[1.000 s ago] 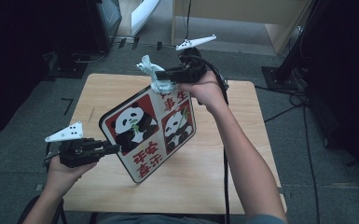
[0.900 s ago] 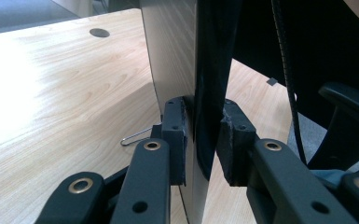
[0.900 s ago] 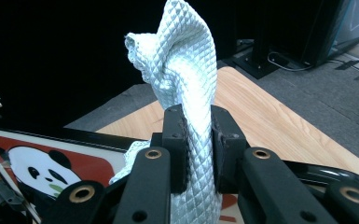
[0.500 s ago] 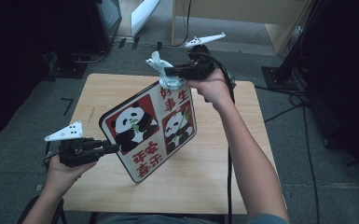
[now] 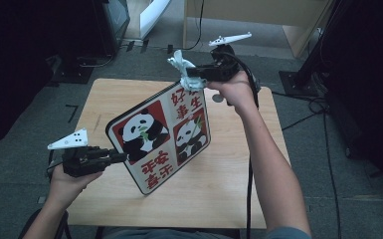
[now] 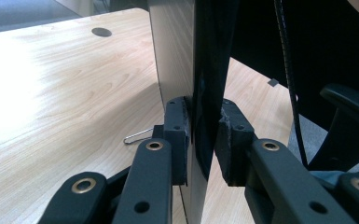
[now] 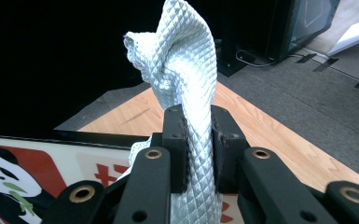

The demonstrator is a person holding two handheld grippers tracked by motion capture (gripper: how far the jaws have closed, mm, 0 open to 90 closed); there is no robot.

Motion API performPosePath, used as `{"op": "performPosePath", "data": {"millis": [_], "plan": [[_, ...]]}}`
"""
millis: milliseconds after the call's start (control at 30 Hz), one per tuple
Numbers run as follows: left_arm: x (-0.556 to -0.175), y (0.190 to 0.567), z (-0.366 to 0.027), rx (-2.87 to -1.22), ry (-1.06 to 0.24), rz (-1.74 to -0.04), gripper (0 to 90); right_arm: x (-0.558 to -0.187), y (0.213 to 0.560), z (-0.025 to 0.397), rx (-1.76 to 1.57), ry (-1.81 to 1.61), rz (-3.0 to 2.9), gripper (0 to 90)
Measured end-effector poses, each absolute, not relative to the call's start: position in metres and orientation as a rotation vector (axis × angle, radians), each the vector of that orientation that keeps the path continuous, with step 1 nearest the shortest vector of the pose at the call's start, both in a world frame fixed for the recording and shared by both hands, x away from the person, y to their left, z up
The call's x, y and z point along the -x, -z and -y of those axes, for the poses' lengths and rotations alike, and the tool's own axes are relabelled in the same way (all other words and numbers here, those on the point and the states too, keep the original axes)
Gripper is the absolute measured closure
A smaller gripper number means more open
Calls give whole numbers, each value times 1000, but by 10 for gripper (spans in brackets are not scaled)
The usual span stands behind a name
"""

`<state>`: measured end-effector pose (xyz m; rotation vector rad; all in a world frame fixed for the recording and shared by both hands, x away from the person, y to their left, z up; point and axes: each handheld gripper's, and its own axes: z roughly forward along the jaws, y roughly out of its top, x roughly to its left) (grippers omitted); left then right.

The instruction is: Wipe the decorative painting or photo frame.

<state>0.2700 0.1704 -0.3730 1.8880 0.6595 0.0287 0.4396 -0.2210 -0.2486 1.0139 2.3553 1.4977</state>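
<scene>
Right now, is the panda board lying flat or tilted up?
Tilted up: the panda board rests on its lower edge, with the left tongs clamping its side.

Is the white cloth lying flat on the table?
No, the white cloth is pinched between the right gripper's jaws and sticks up in the air above the panda board.

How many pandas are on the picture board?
2 on the panda board: one panda on the red square nearer the left gripper, another panda on the square beside it.
</scene>
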Motion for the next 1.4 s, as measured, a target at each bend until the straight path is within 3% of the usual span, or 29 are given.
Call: {"op": "performPosePath", "data": {"millis": [700,1400], "plan": [[-272,373,-171,-1891,-24,-652,768,-448,252,245,-1114,-1448,-2298,788],[-273,373,-171,-1886,-23,-654,768,-449,280,267,-1173,-1460,-2304,795]]}}
